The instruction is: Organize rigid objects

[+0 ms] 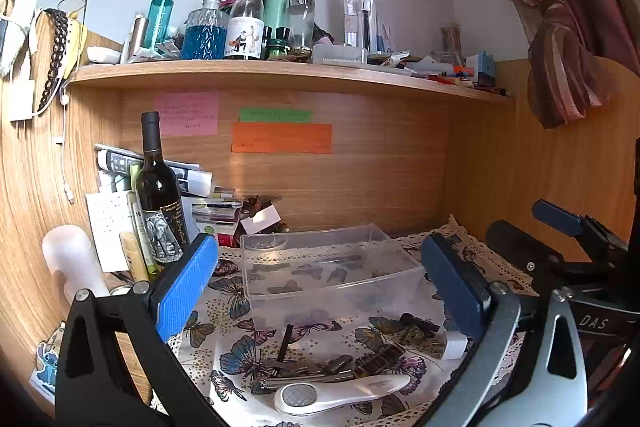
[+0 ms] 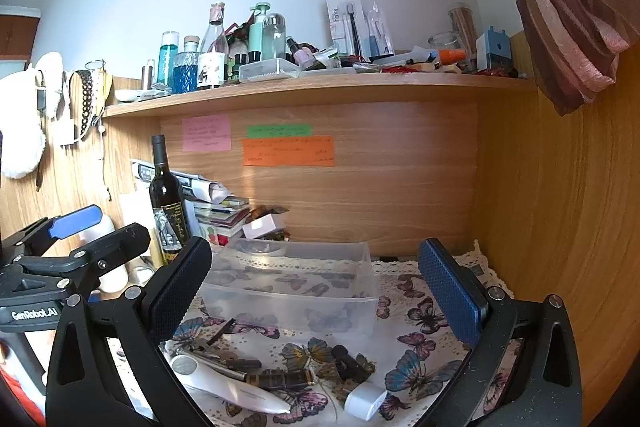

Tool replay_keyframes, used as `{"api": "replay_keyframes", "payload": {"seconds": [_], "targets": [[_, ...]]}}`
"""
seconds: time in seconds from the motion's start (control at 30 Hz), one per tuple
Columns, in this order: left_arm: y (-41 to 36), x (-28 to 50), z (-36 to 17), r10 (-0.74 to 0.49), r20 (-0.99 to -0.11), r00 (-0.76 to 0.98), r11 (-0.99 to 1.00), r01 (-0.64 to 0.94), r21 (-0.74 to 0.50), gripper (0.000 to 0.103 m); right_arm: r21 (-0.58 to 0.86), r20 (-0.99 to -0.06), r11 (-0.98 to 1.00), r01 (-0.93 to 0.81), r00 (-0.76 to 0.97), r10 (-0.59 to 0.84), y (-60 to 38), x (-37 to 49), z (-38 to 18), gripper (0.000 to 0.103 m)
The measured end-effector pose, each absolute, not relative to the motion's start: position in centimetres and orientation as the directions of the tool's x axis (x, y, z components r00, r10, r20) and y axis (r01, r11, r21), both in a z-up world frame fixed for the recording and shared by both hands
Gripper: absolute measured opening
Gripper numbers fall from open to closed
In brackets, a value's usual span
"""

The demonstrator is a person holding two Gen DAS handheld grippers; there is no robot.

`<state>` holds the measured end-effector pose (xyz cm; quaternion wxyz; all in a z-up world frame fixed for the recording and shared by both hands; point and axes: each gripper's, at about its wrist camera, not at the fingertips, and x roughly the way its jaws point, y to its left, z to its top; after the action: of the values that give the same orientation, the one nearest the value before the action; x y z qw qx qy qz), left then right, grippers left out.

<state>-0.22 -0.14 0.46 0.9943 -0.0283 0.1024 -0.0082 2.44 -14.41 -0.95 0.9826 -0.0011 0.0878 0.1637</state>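
With both the left claw [image 1: 320,279] and the right claw [image 2: 316,291] held wide apart and empty, the small items [image 2: 280,379] scattered just below them were best gripped singly and dropped into the clear box [image 2: 296,279] directly ahead.

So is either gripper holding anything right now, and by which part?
Nothing is held: the left gripper and right gripper are both open and empty.

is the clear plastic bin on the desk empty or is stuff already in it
Empty, as far as the views show. The clear plastic bin shows only the butterfly cloth through its walls; the small items lie on the cloth in front of it.
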Motion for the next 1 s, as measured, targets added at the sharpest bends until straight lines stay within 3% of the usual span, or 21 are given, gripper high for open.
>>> {"api": "replay_keyframes", "payload": {"seconds": [0.2, 0.33, 0.63, 0.93, 1.0], "targets": [[0.1, -0.3, 0.4, -0.013, -0.194, 0.981, 0.999, 0.003, -0.052, 0.101, 0.028, -0.189, 0.942, -0.335, 0.923, 0.334, -14.4, 3.0, -1.3, 0.100], [0.5, 0.4, 0.0, -0.013, -0.224, 0.974, 0.998, -0.001, -0.064, 0.086, 0.019, -0.219, 0.943, -0.332, 0.919, 0.328, -14.4, 3.5, -2.0, 0.087], [0.1, 3.1, -5.2, -0.048, -0.412, 0.910, 0.997, 0.020, -0.070, 0.083, 0.004, -0.382, 0.955, -0.297, 0.882, 0.276, -16.1, 5.5, -5.8, 0.070], [-0.2, 4.4, -12.2, -0.063, -0.617, 0.785, 0.995, 0.001, -0.100, 0.083, 0.037, -0.553, 0.966, -0.257, 0.800, 0.234, -18.1, 6.8, -11.0, 0.068], [0.1, 4.2, -13.1, -0.059, -0.640, 0.766, 0.994, -0.016, -0.111, 0.079, 0.047, -0.574, 0.966, -0.253, 0.785, 0.233, -18.4, 6.9, -11.8, 0.068]]}}
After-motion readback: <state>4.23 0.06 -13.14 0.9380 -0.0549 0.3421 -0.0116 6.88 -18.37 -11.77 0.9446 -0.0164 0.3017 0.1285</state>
